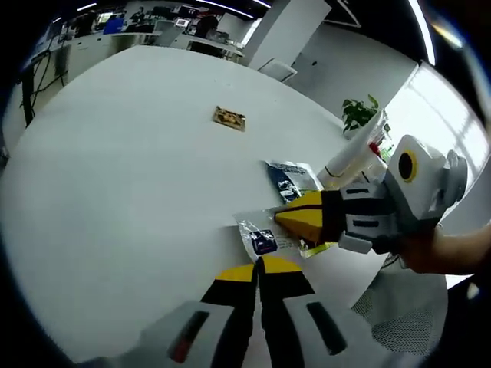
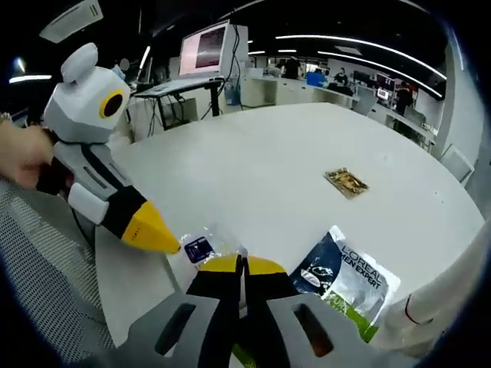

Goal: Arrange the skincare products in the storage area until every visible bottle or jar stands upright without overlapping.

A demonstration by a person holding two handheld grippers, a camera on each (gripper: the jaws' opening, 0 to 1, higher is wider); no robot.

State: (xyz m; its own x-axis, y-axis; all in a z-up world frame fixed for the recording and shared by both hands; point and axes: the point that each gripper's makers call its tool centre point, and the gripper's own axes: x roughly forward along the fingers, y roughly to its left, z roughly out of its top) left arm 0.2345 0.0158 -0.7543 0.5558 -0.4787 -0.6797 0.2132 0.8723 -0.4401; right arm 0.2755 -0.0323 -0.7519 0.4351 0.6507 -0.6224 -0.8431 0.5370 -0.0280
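Note:
A small clear sachet with a blue label [image 1: 263,236] [image 2: 204,247] lies flat near the round white table's edge [image 1: 115,199]. My right gripper [image 1: 281,218] [image 2: 235,263] is shut, its yellow tips lying on the sachet and seeming to pinch it. My left gripper [image 1: 258,268] [image 2: 175,244] is shut too, with its tips at the sachet's border; I cannot tell whether it grips the sachet. A blue, white and green L'Oreal packet [image 1: 290,180] [image 2: 347,277] lies flat just beyond. A white bottle [image 1: 354,157] [image 2: 433,295] lies on its side past that packet.
A small brown packet [image 1: 229,118] [image 2: 347,182] lies alone toward the table's middle. A mesh chair [image 1: 410,318] [image 2: 38,268] stands by the table's edge near a person's hand [image 2: 23,157]. A potted plant [image 1: 359,113] and office desks [image 2: 268,84] stand beyond the table.

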